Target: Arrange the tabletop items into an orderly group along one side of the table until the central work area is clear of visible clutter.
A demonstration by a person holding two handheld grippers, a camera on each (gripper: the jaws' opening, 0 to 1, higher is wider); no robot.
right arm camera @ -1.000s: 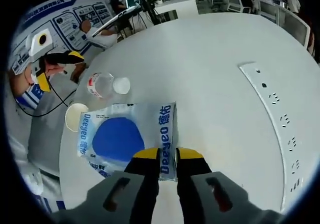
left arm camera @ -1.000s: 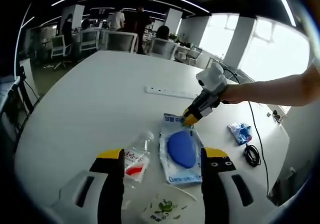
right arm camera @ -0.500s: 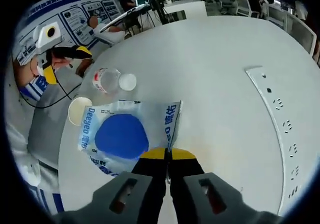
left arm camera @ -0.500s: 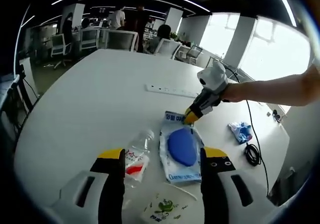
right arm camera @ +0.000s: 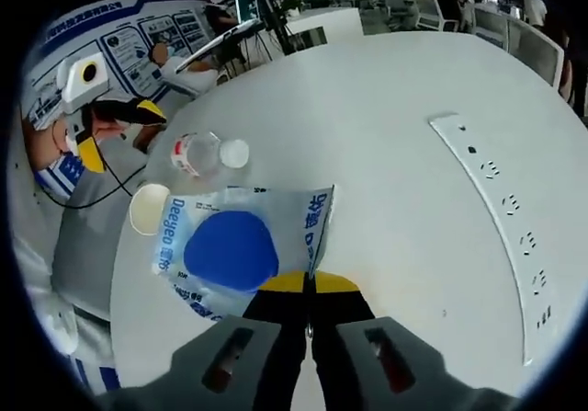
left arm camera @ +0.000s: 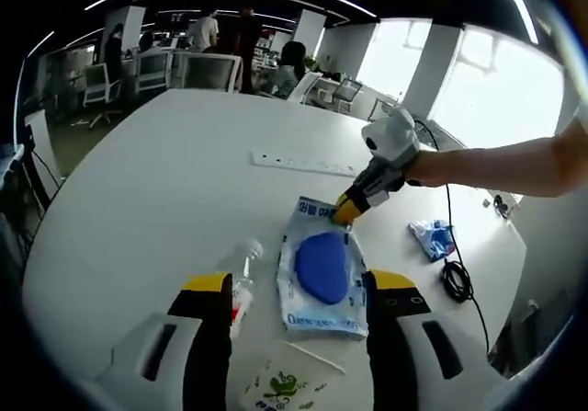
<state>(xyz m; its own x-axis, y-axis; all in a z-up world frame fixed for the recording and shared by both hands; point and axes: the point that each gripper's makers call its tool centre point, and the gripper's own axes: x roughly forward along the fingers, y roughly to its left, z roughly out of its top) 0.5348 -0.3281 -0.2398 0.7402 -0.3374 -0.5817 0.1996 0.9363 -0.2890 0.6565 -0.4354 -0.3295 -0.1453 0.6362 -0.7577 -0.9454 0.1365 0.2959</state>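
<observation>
Right tongs (right arm camera: 308, 284) are pinched tight on the near edge of the wipes packet (right arm camera: 234, 250), which lies flat on the white tabletop (right arm camera: 386, 154). Left tongs (left arm camera: 299, 287) stand wide apart, holding nothing. Beyond the packet, a clear bottle (right arm camera: 196, 153) lies just beside a paper cup (right arm camera: 147, 209); farther off, a power strip (right arm camera: 501, 218).

On the table (left arm camera: 156, 172), the pouch (left arm camera: 319, 273) lies between the bottle (left arm camera: 241, 278) and the cable (left arm camera: 456, 278).
</observation>
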